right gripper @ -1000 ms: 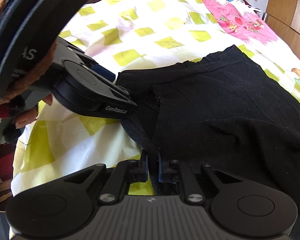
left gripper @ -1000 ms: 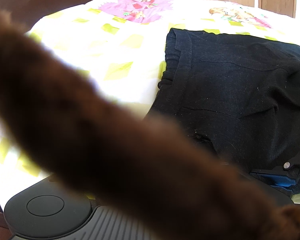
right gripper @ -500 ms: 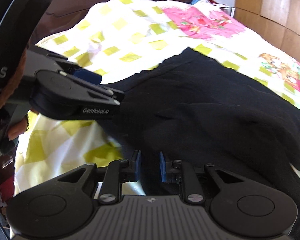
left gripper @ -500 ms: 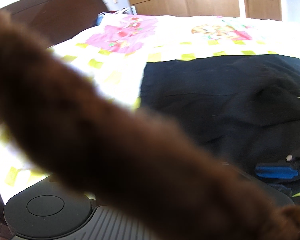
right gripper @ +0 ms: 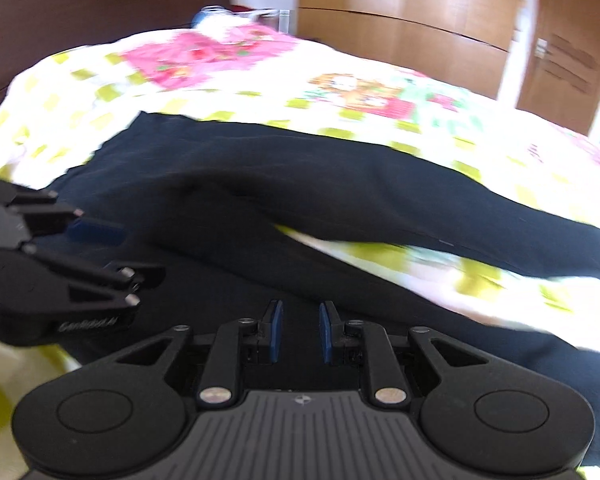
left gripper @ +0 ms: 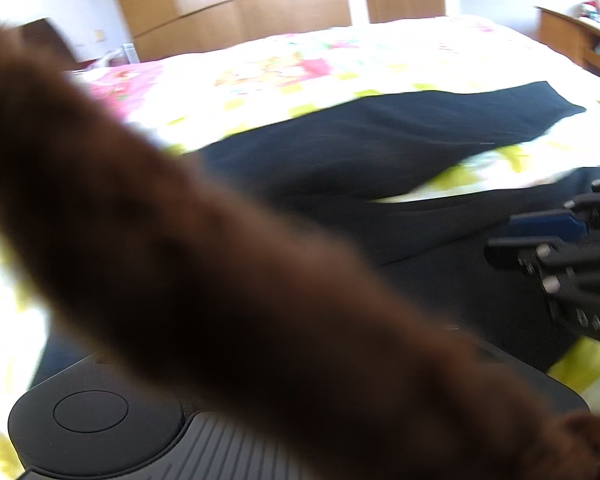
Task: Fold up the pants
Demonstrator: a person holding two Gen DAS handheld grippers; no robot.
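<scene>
Both our grippers hover low over the black pants [right gripper: 340, 196]: right gripper [right gripper: 299, 330] parted, empty; left gripper [right gripper: 112, 256] unclear.

Both views now sweep up and along the bed [right gripper: 260, 92], so the far leg of the black pants [right gripper: 380, 184] shows stretched to its hem at the right, with a wedge of checked sheet between the two legs, where a second ago only the waistband end was seen. The right gripper [right gripper: 299, 330] now stands with a clear gap between its blue pads, where it was pinched on the cloth before. The left gripper [right gripper: 112, 264] sits lower and nearer beside it, at the left.
</scene>
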